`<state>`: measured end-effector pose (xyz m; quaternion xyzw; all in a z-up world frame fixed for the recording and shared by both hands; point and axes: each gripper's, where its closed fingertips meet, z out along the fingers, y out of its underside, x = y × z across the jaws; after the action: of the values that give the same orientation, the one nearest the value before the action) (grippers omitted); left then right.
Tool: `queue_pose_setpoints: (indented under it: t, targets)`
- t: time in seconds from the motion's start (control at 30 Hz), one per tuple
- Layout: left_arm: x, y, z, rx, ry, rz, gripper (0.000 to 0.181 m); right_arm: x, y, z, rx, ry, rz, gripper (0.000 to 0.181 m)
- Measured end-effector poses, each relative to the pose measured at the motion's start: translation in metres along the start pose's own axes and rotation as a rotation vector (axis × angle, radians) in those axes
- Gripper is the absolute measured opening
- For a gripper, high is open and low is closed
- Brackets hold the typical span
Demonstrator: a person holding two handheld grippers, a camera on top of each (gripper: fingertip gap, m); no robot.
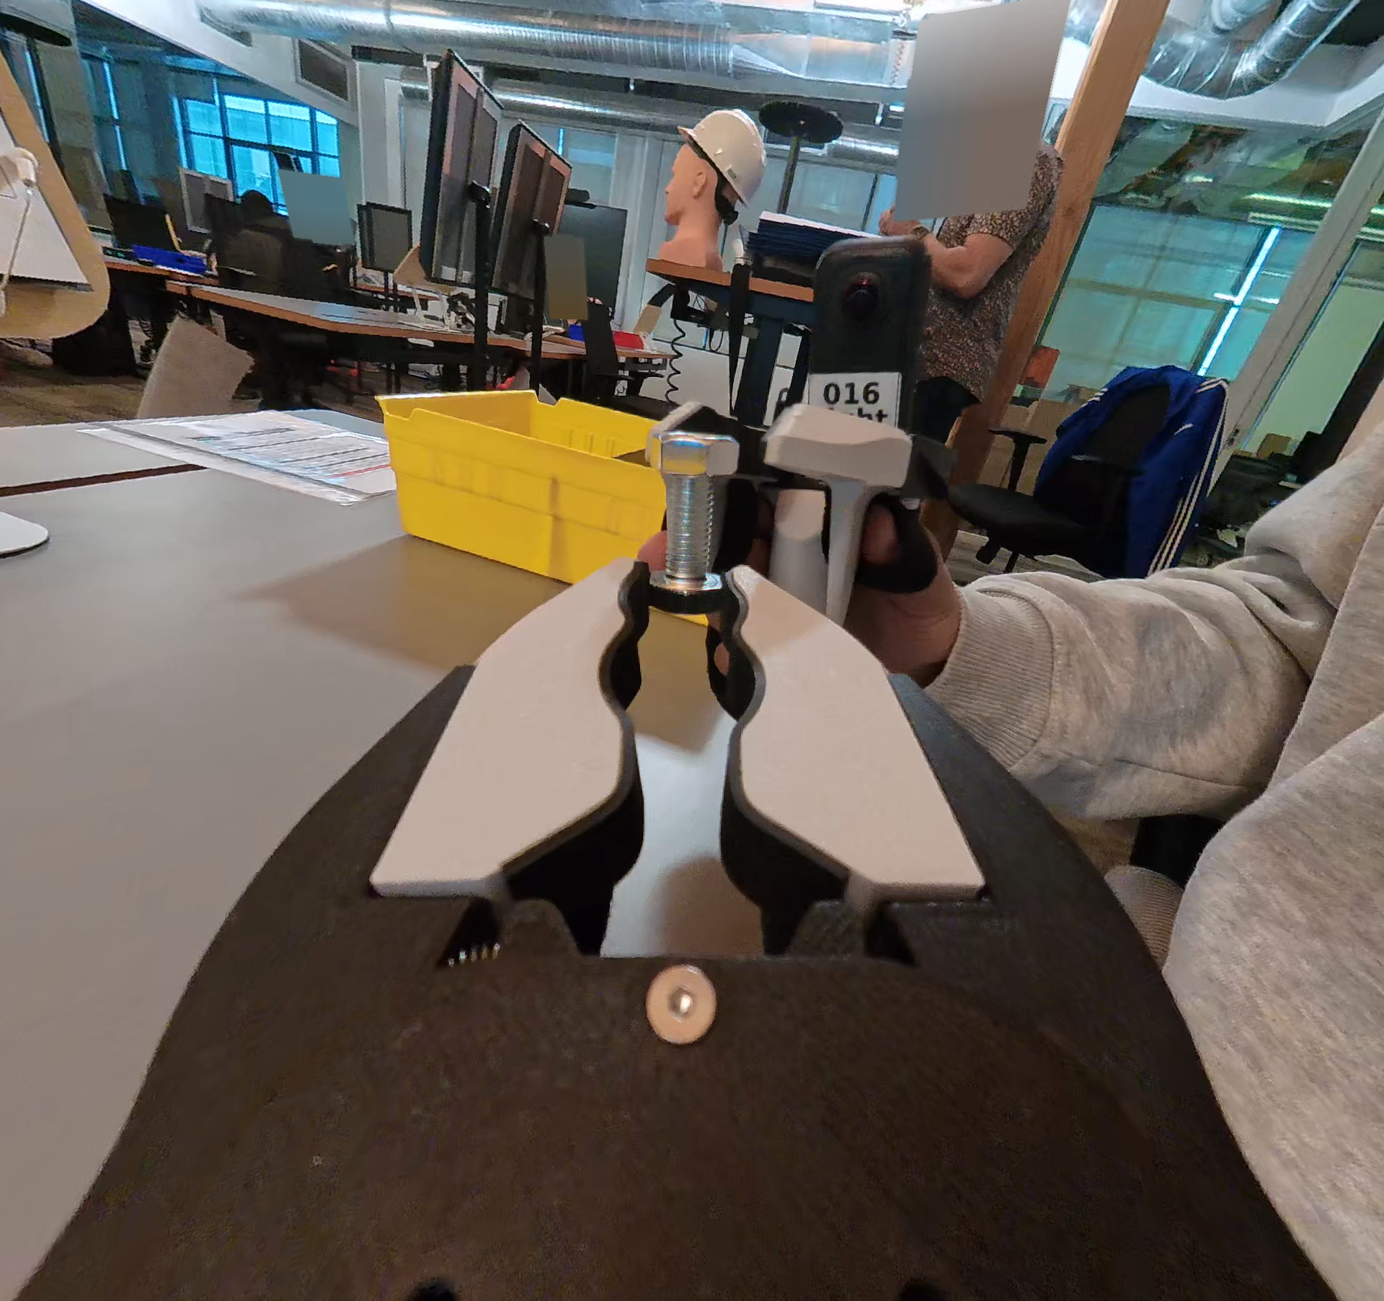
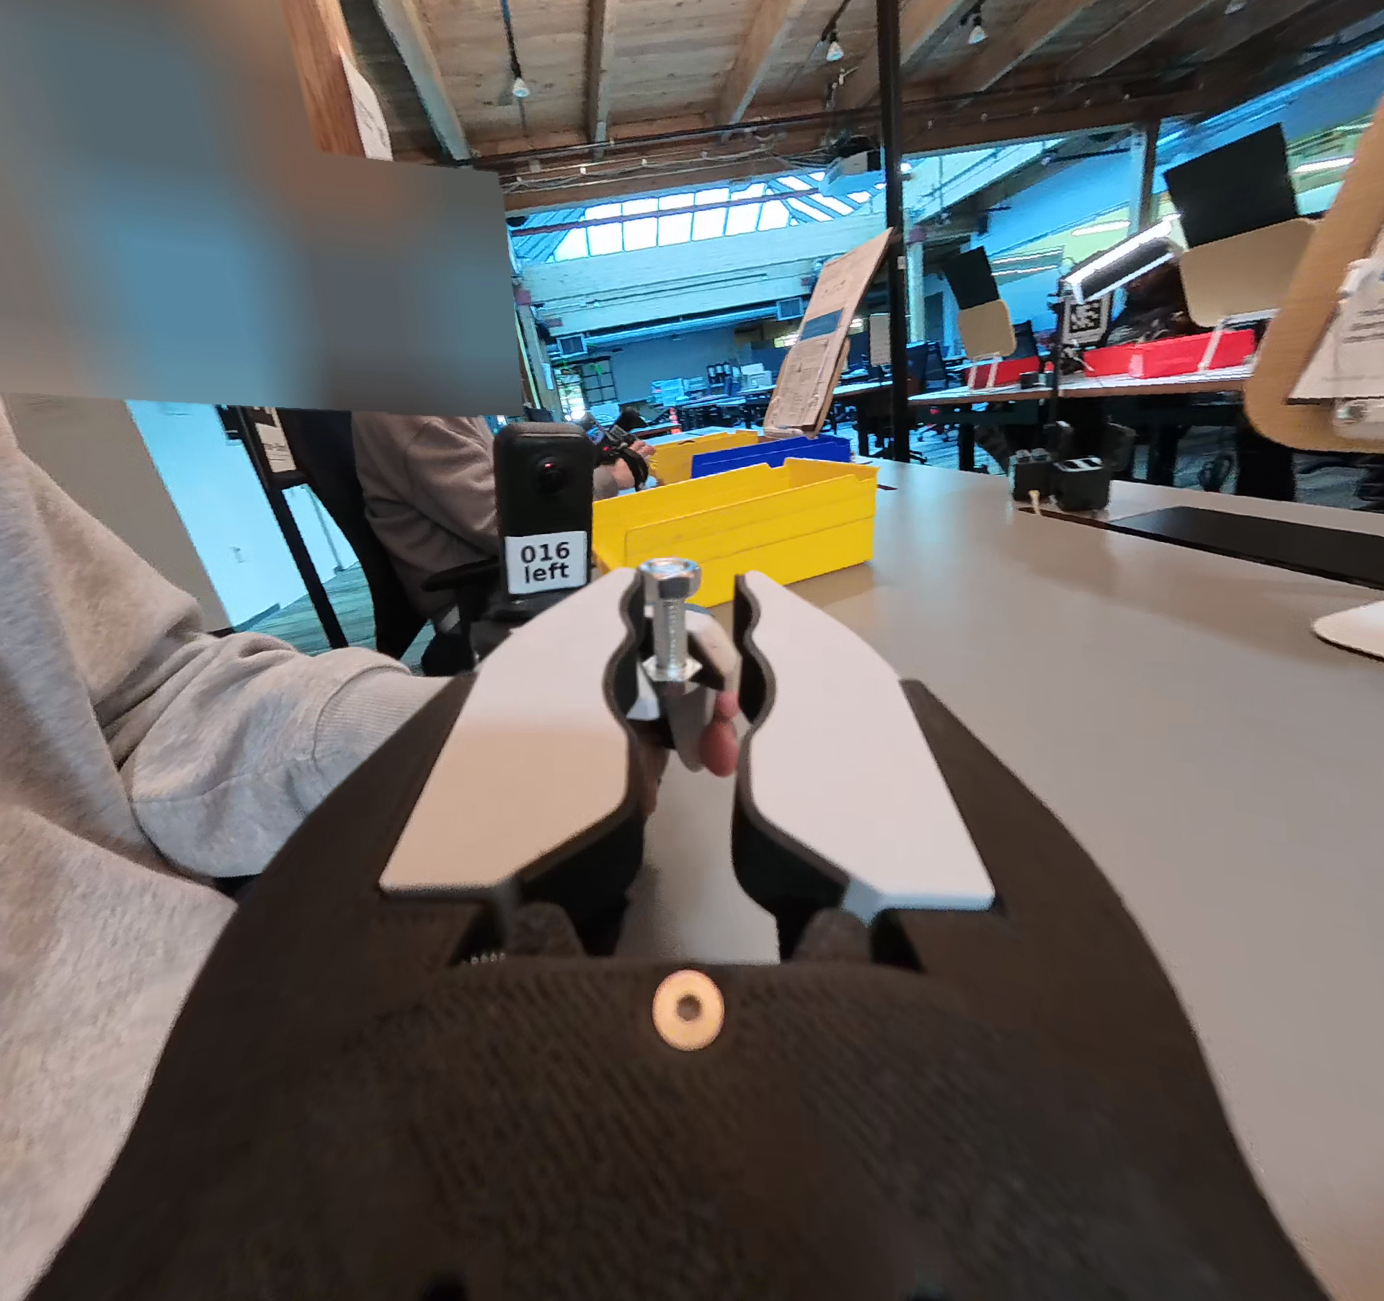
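My left gripper (image 1: 681, 583) is shut on a nut (image 1: 681, 591) at its fingertips. A silver hex bolt (image 1: 689, 509) stands upright in that nut, head up. My right gripper (image 2: 685, 591) is open, with its jaws on either side of the bolt (image 2: 669, 621). The bolt lies close to its left finger, and a gap shows on the right side. In the left wrist view the right gripper (image 1: 749, 452) sits at the bolt head, held by a hand in a grey sleeve. In the right wrist view the left gripper (image 2: 674, 700) shows end-on below the nut (image 2: 669, 670).
A yellow bin (image 1: 524, 486) (image 2: 749, 524) stands on the grey table (image 1: 187, 666) just beyond the grippers. A blue bin (image 2: 771, 452) and another yellow bin lie behind it. A white monitor base (image 2: 1348, 632), a paper sheet (image 1: 247, 441) and small black items (image 2: 1060, 482) are also on the table. My left and right fingertips are right by each other.
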<state>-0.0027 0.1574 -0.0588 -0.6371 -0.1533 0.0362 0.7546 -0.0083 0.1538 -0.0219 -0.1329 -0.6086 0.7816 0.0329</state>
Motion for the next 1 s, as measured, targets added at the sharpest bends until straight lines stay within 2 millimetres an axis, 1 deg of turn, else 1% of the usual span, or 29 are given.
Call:
queue_pose_setpoints:
  t: [0.1, 0.2, 0.27, 0.33, 0.43, 0.57, 0.67, 0.77, 0.83, 0.9, 1.0]
  targets:
    - [0.000, 0.004, 0.000, -0.018, -0.003, 0.012, 0.019, -0.007, 0.008, 0.009, -0.037, -0.018, -0.023, 0.022]
    - [0.000, 0.002, -0.001, -0.007, -0.001, 0.002, 0.018, -0.005, 0.014, 0.012, -0.073, 0.003, -0.072, 0.017]
    - [-0.002, 0.000, -0.002, 0.009, 0.000, -0.010, 0.019, -0.002, 0.013, 0.011, -0.065, -0.002, -0.044, 0.020]
    - [-0.003, -0.003, -0.003, 0.019, 0.001, -0.014, 0.019, 0.003, 0.011, 0.009, -0.054, 0.009, -0.011, 0.018]
    - [-0.002, -0.001, -0.002, 0.010, -0.002, -0.006, 0.018, 0.007, 0.010, 0.006, -0.054, 0.031, -0.022, 0.015]
    - [0.002, 0.003, 0.004, -0.010, 0.002, 0.016, 0.019, 0.001, 0.005, 0.002, -0.029, 0.007, -0.027, 0.017]
    - [0.003, 0.009, 0.003, -0.028, -0.009, 0.032, 0.019, -0.002, 0.000, 0.001, -0.007, -0.007, -0.031, 0.020]
    - [0.005, 0.005, 0.004, -0.016, -0.007, 0.027, 0.019, -0.002, -0.003, 0.002, 0.011, -0.012, -0.020, 0.021]
    - [0.007, 0.005, 0.005, -0.016, -0.013, 0.035, 0.019, -0.005, -0.002, 0.002, 0.011, -0.021, -0.012, 0.023]
    - [0.005, 0.010, 0.006, -0.036, -0.033, 0.052, 0.019, -0.009, -0.003, 0.003, 0.011, -0.027, -0.026, 0.026]
    - [0.005, 0.010, 0.007, -0.041, -0.038, 0.064, 0.019, -0.009, 0.001, 0.005, -0.015, -0.016, -0.060, 0.028]
